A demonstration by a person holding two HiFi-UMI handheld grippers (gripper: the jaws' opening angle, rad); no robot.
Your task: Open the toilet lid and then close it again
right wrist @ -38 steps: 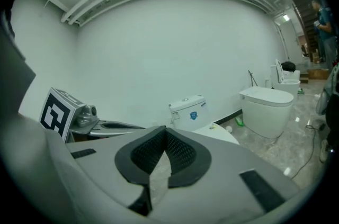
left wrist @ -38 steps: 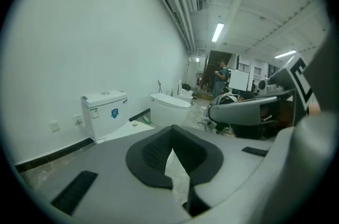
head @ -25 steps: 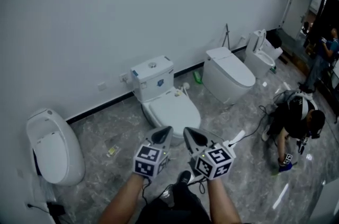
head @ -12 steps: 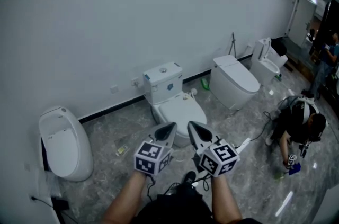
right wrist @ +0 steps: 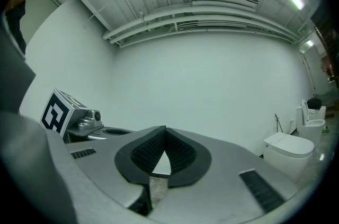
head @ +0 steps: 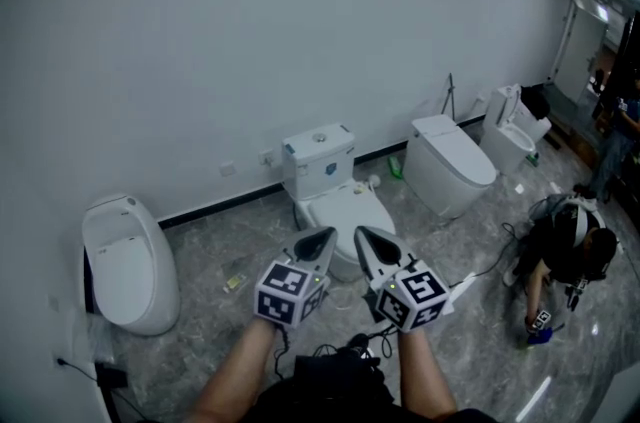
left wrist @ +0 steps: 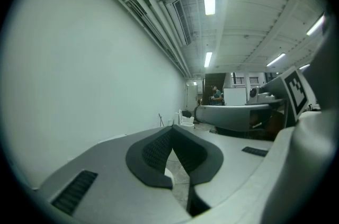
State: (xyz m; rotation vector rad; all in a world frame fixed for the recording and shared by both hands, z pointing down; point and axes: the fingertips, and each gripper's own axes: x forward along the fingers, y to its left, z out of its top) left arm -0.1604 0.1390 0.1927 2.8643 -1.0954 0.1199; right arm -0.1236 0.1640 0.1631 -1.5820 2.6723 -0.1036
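Together you held the left gripper (head: 320, 240) and right gripper (head: 364, 237), jaws pressed together on nothing, before the toilet (head: 318, 160), its lid (head: 346, 207) down.

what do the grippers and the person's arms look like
Left gripper and right gripper have grey pointed jaws with black ribbed pads; each carries a white cube of black square markers. A thin cable hangs under the left one. Forearms bare, no sleeves.

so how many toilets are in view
4: far-left toilet, tank toilet straight ahead, third toilet right of it, fourth toilet farther right, lid up. Others may be hidden.
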